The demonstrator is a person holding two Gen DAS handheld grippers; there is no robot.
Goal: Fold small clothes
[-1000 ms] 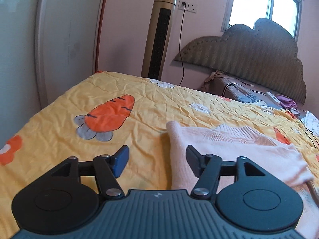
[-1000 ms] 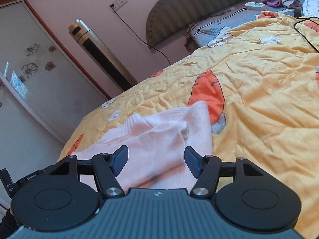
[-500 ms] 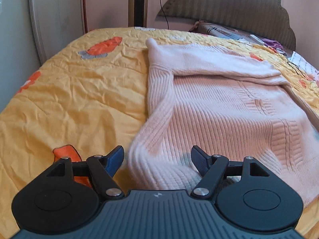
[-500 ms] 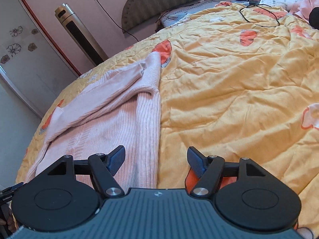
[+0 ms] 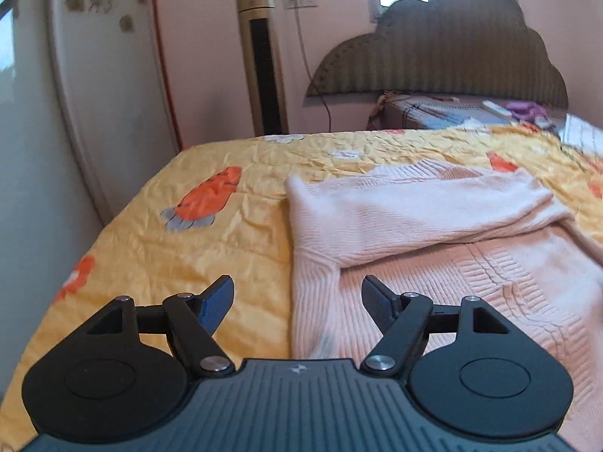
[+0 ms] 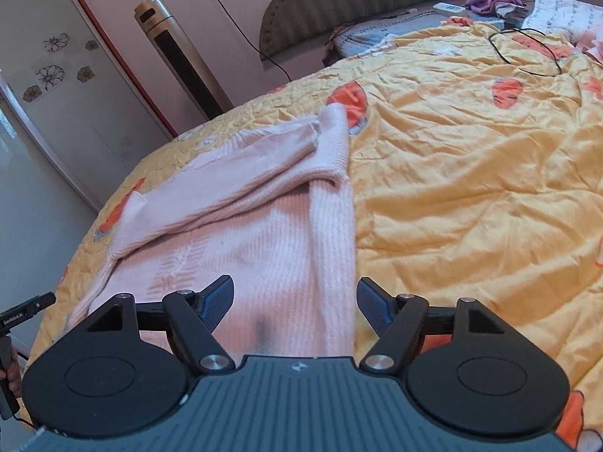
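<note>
A pale pink knit sweater lies flat on the yellow carrot-print quilt, with a sleeve folded across its upper part. My left gripper hovers open over the sweater's left edge, its pads clear of the cloth. In the right wrist view the same sweater and folded sleeve show from the other side. My right gripper hangs open above the sweater's right edge, and nothing is pinched between its pads.
The quilt stretches wide to the right, with a black cable, a remote and a purple cloth near the headboard. A tower fan stands by the wall. A hand holding the other gripper's handle shows at the left edge.
Both grippers have drawn back from the sweater's far end toward its nearer part, and their jaws stand a little wider. The sleeve now lies folded across the sweater.
</note>
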